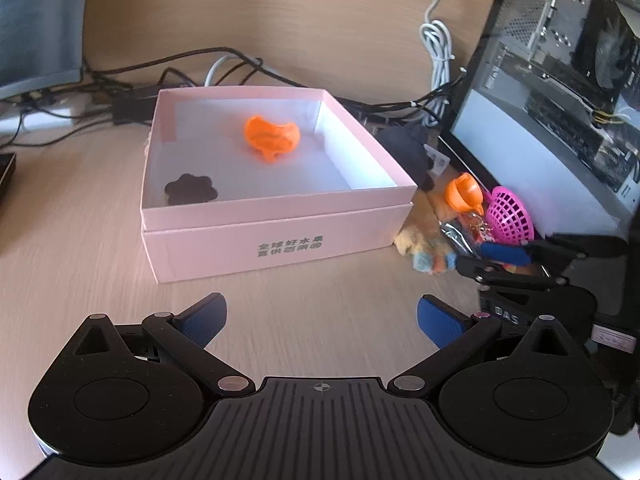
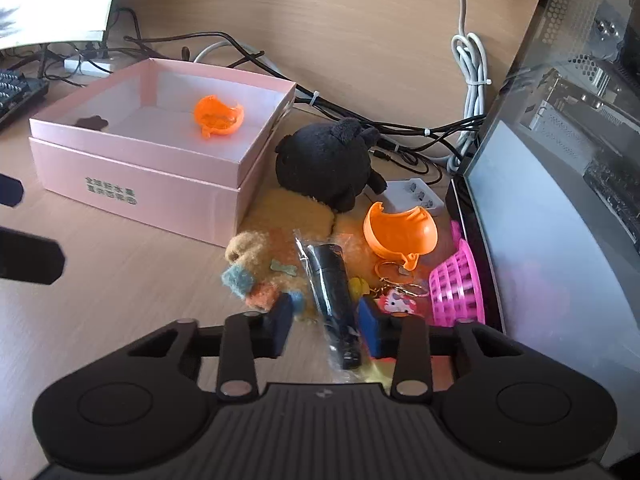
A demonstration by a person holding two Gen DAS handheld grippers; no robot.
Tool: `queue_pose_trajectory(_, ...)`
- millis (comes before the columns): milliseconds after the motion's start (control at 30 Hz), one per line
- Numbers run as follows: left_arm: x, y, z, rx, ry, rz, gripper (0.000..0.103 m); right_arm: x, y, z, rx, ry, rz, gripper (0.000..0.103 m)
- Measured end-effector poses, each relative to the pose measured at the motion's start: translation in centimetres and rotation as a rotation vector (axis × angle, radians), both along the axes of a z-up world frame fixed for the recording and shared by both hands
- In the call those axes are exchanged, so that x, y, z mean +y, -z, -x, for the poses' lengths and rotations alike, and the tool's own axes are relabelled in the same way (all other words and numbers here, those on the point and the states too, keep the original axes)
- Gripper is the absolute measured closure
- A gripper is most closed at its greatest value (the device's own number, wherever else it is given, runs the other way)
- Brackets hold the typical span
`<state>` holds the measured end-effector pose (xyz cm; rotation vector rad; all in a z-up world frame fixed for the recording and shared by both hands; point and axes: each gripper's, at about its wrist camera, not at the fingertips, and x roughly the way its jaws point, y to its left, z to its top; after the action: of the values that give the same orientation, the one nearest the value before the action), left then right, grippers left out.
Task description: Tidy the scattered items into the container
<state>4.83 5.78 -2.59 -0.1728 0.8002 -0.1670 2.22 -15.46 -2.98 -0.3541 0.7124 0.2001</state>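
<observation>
right tool (image 2: 324,328) straddles black cylinder in clear plastic wrapper (image 2: 330,280) on surface, jaws partly apart, not yet clamped. left tool (image 1: 322,318) released, idle before pink cardboard box (image 1: 276,240). step: grasping cylinder. next: squeeze, lift, carry left over box.

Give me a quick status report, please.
Left tongs open, empty. Right tongs straddling bagged black cylinder, not shut. Pink box holds two items. Plush toys crowd the pile.
</observation>
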Motion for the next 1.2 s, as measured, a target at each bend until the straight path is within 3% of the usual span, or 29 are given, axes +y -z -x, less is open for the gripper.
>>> queue_pose_trajectory(200, -0.4, 0.1, -0.1, 0.03, 0.015, 0.03, 0.0, -0.5, -0.7, 1.4, 0.05, 0.009, -0.081, 0.082)
queue_pose_trajectory(333, -1.2, 0.0, 0.5, 0.026, 0.089, 0.083, 0.0, -0.6, -1.3, 2.6, 0.103, -0.031, -0.178, 0.081)
queue_pose_trajectory(433, -2.0, -0.7, 1.1, -0.023, 0.114, 0.044, 0.0, -0.2, -1.9, 4.0, 0.127, -0.115, -0.242, 0.081)
queue_pose_trajectory(567, -1.8, -1.4, 1.3, -0.042, 0.076, 0.007, 0.0, 0.6, -2.3, 5.9, 0.043, -0.146, -0.161, 0.081)
queue_pose_trajectory(700, -2.8, -1.6, 1.7, -0.048, 0.126, -0.036, 0.0, 0.5, -2.1, 5.9, -0.095, -0.001, 0.007, 0.081)
queue_pose_trajectory(767, -3.4, -1.6, 2.0, -0.052, 0.152, -0.069, 0.0, 0.2, -1.7, 4.8, -0.098, 0.051, 0.048, 0.081)
queue_pose_trajectory(900, -3.0, -1.2, 2.5, -0.04, 0.142, -0.091, 0.0, -0.6, -0.8, 2.4, -0.057, 0.12, 0.056, 0.079)
queue_pose_trajectory(967, -2.6, -1.0, 2.5, -0.026, 0.127, -0.089, 0.0, -0.8, -0.6, 1.8, -0.061, 0.126, 0.049, 0.071)
queue_pose_trajectory(1200, -2.4, -0.5, 2.5, 0.003, 0.124, -0.092, 0.0, -1.8, -0.5, 0.1, -0.03, 0.149, -0.013, 0.069)
